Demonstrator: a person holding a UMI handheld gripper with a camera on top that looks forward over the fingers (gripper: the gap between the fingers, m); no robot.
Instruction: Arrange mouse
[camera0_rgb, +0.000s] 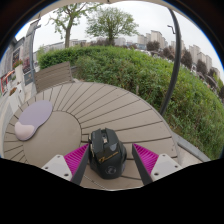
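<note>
A black, rounded computer mouse (107, 153) sits on a round slatted wooden table (100, 105), between the two magenta-padded fingers of the gripper (108, 160), whose jaws are released, with a gap showing at each side of it. At about ten o'clock from the mouse, well apart, lies a pale lilac mouse pad with a white wrist rest (32, 119). Beyond the table, at twelve to two o'clock, spreads a green hedge (150, 70).
</note>
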